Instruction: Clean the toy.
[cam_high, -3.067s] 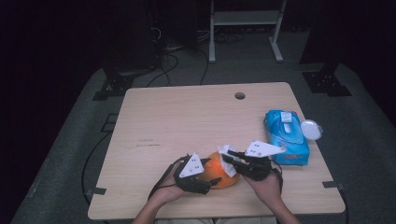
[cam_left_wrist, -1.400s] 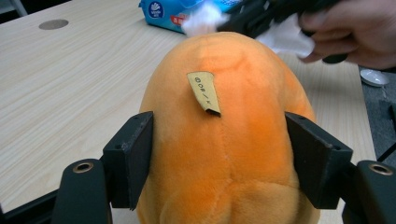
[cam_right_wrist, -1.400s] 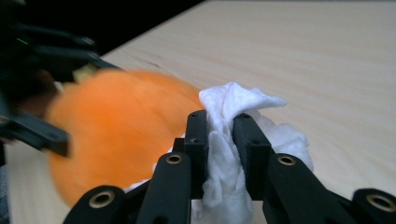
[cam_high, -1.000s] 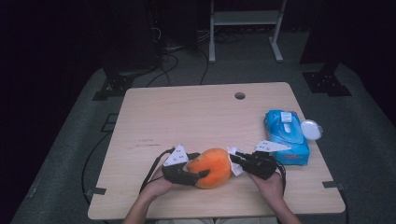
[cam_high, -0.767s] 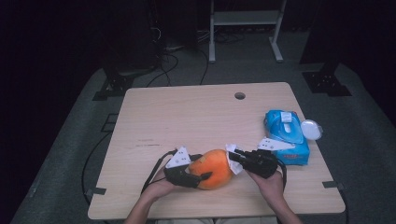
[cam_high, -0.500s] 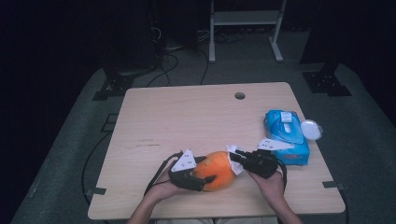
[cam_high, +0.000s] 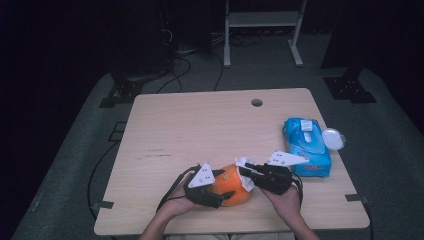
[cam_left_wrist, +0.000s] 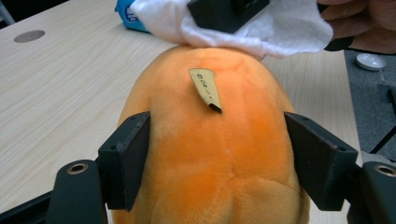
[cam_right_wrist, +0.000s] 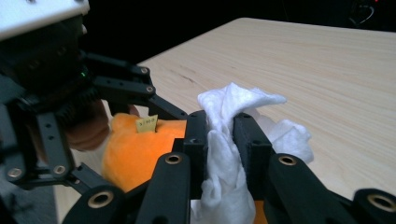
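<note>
Left gripper has its jaws clamped around the orange plush toy at the table's near edge, while the right gripper pinches a white wipe that's now up on top of it, so wiping looks underway.

Overhead light falls evenly on the worktop; the floor beyond it is dark. The high view is soft and grainy. Near the worktop's front edge, shadows are faint; close views are sharp, without glare.
</note>
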